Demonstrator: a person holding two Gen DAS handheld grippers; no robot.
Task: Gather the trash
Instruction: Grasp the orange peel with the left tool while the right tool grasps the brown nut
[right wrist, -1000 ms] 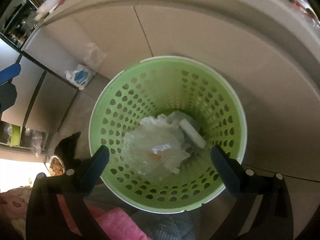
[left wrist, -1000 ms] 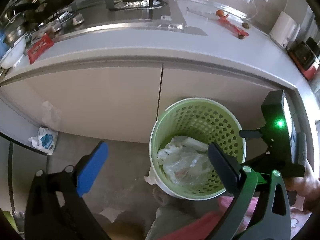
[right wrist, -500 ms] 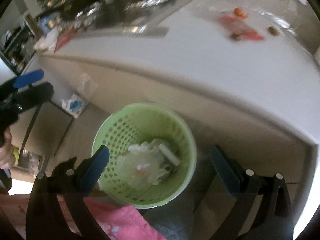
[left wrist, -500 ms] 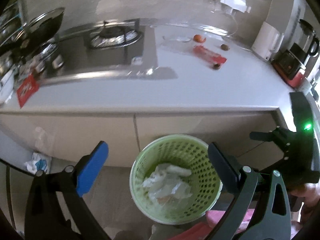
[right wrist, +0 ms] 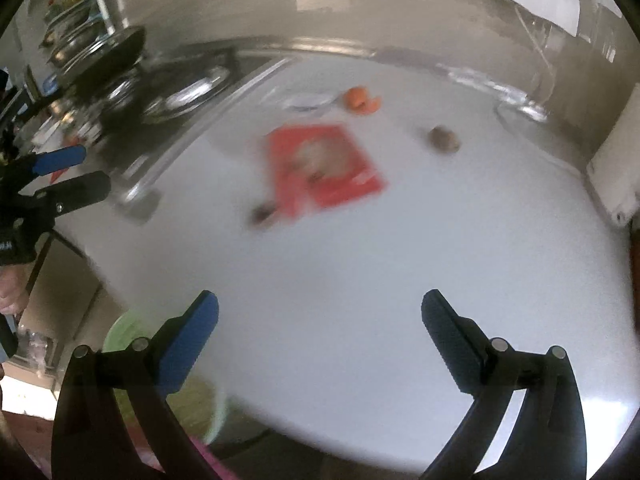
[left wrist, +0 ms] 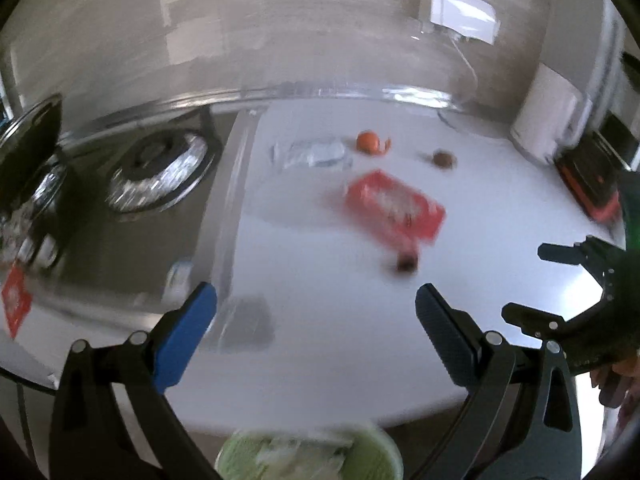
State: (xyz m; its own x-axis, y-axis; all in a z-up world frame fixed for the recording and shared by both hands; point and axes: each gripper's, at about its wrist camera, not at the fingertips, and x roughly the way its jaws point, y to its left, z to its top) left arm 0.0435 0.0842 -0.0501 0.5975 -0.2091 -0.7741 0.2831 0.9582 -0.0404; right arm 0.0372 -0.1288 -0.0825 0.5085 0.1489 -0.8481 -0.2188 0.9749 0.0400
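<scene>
Both grippers hang spread and empty over the white countertop (right wrist: pixel 360 280). The red wrapper (right wrist: pixel 324 164) lies flat at upper centre of the right gripper (right wrist: pixel 320 322) view — dead ahead, long axis slanting lower right. The left gripper (left wrist: pixel 316 308) sees it up-right, so the right looks better placed.

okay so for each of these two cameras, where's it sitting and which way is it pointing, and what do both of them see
Left wrist: rides the left gripper, above the counter edge, facing the white countertop and stove; its open fingers show, the right gripper at right.
Right wrist: rides the right gripper, facing the countertop; its open fingers show, the left gripper and a hand at left.
Shared: red wrapper, orange peel, green bin below.
</scene>
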